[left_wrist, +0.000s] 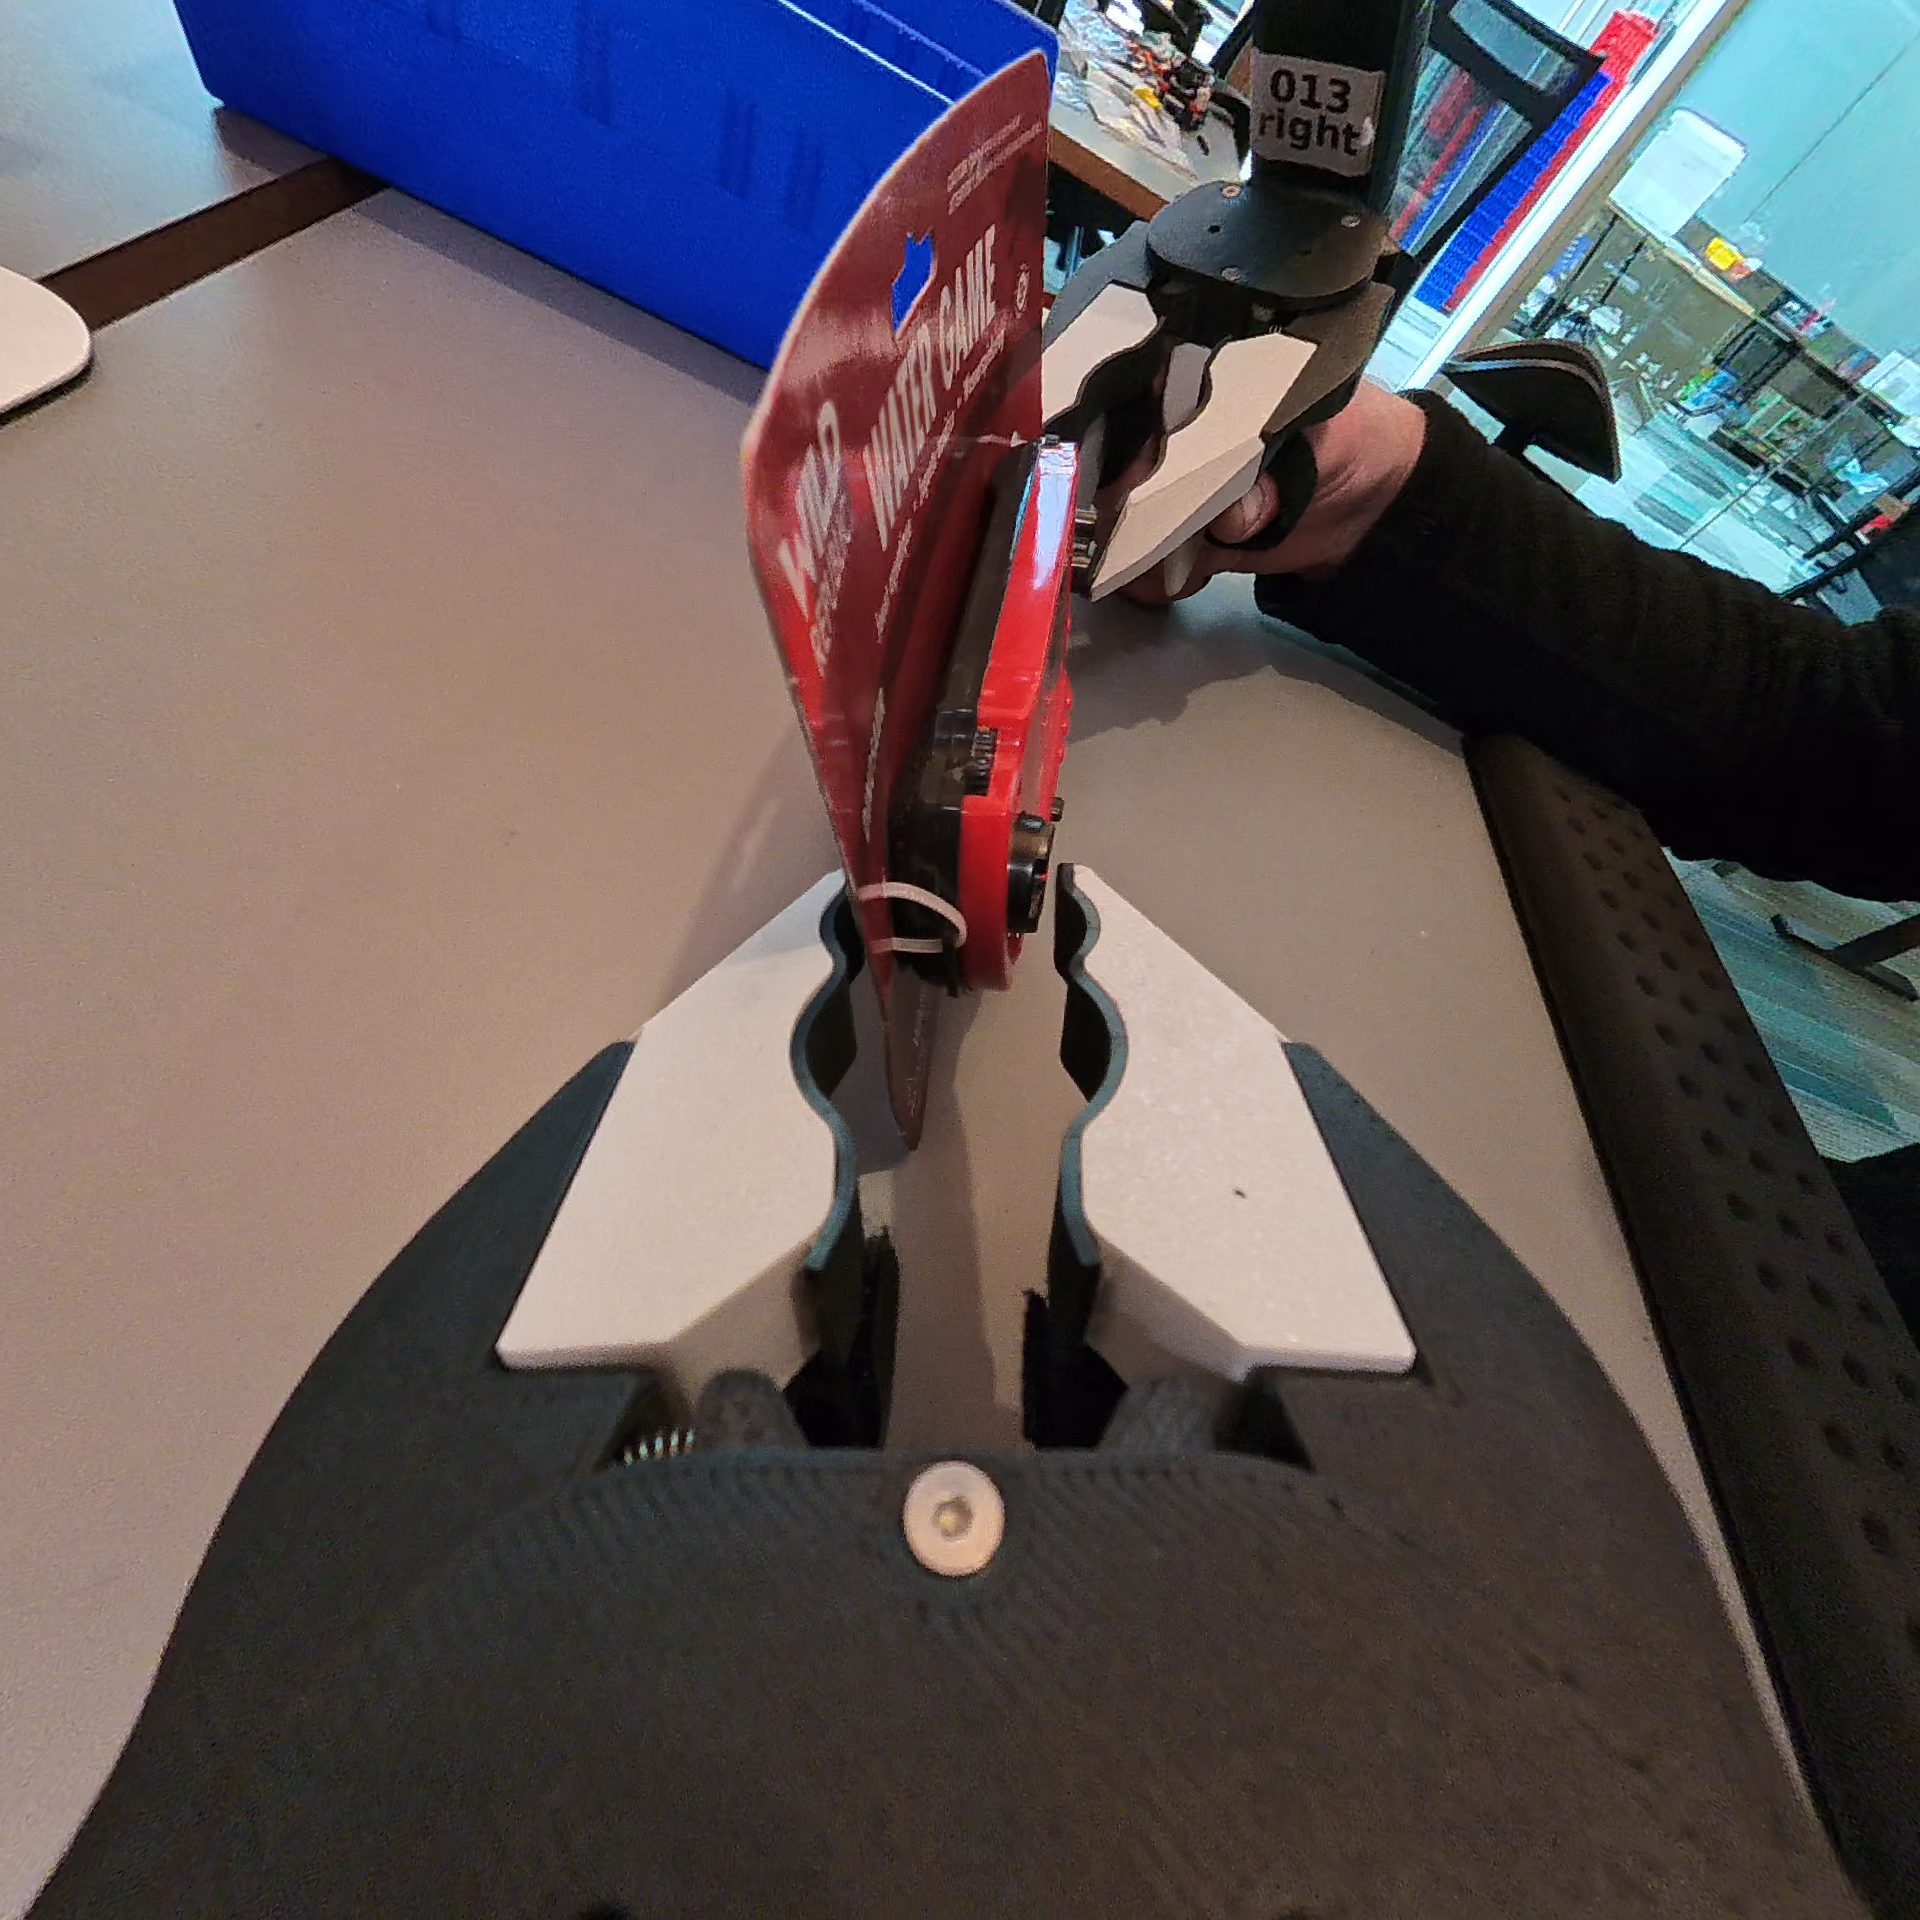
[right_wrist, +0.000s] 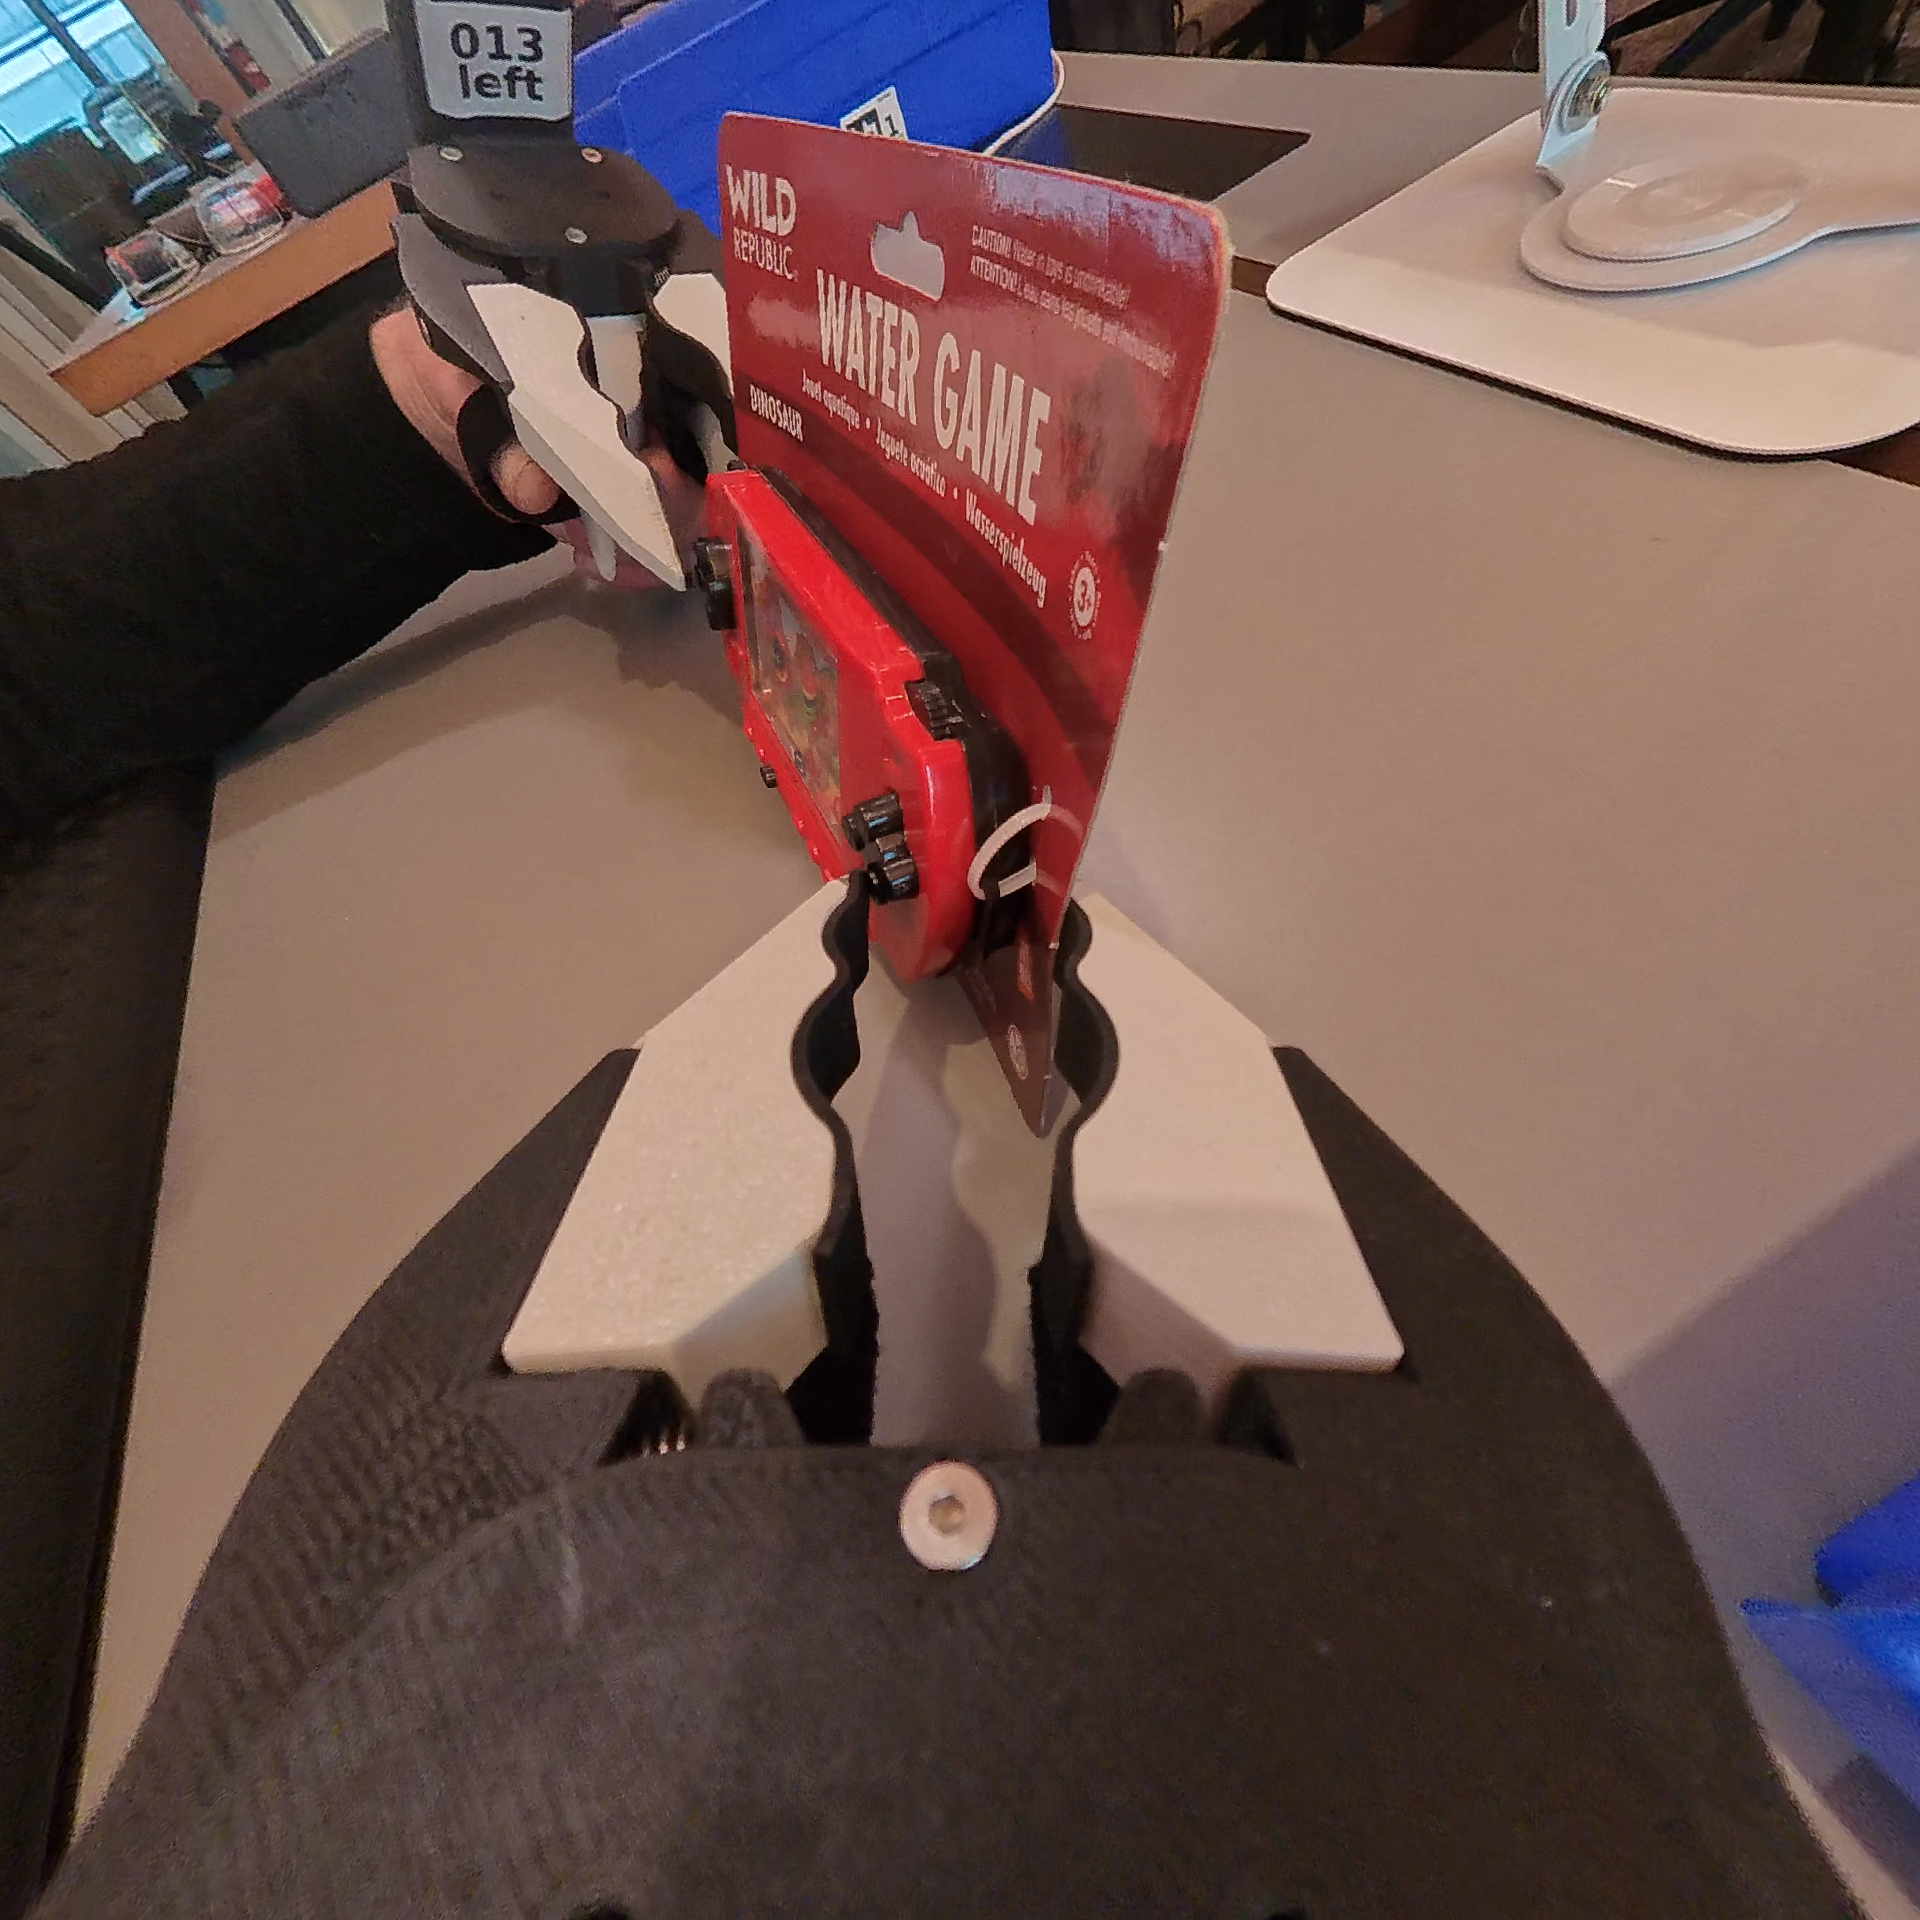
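Note:
A red handheld water game toy (left_wrist: 1013, 665), zip-tied to a red printed card (left_wrist: 894, 436), stands on edge, upright over the grey table (left_wrist: 364, 831). My left gripper (left_wrist: 956, 894) is shut on the toy's near end: one finger is on the card side and the other on the button side. The right gripper (left_wrist: 1091, 499) shows at the toy's far end. In the right wrist view my right gripper (right_wrist: 964, 914) is shut on the toy (right_wrist: 852, 727) and card (right_wrist: 977, 395) at the opposite end. The left gripper (right_wrist: 675, 520) shows at the far end.
A blue bin (left_wrist: 623, 135) stands at the table's far edge. A white monitor stand base (right_wrist: 1662, 260) lies on the table to the right. A black chair (left_wrist: 1714, 1143) is by the table edge. Black-sleeved hands (left_wrist: 1351, 478) hold the grippers. A blue object (right_wrist: 1849, 1683) is at the lower right.

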